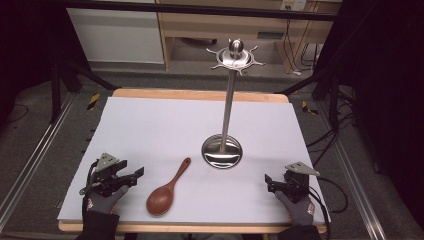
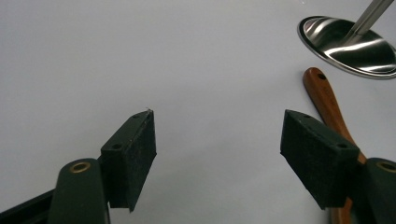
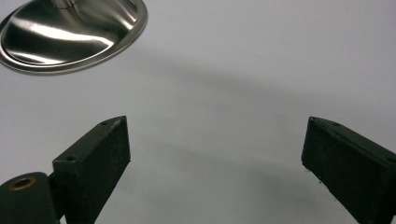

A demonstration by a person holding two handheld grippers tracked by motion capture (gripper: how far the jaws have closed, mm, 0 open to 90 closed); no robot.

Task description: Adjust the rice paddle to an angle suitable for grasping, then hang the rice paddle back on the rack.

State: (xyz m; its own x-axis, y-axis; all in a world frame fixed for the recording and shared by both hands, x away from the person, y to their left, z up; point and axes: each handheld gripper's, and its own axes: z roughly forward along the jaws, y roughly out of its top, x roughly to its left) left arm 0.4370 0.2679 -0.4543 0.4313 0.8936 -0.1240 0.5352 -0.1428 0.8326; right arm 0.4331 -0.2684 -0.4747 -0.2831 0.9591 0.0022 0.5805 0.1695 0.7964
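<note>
**Wooden spoon waits between two open grippers**

Black jaws of the left gripper (image 1: 131, 176) stand wide apart and hold nothing; it rests near the front left of the white table cover (image 1: 150, 120), with a gloved hand (image 1: 102, 197) behind it. Just to its right lies the wooden spoon (image 1: 167, 190), bowl toward the person and handle slanting away toward the stand. In the left gripper view the spoon's handle (image 2: 327, 100) runs past the outside of one jaw, so the spoon is beside the gap, not in it.

Farther right stands the steel hanging rack (image 1: 229, 100): a round polished base, a thin upright post and a ring of hooks on top. Its base lies close to the handle's tip but apart from it.

At the far right the right gripper (image 1: 270, 182) also sits empty, jaws spread wide, well away from the spoon.

Judged from here, the risks are a pinch on the smooth, tapering handle that lets the spoon swivel or slip, and a careless lift that knocks the tall, narrow rack and tips it.
</note>
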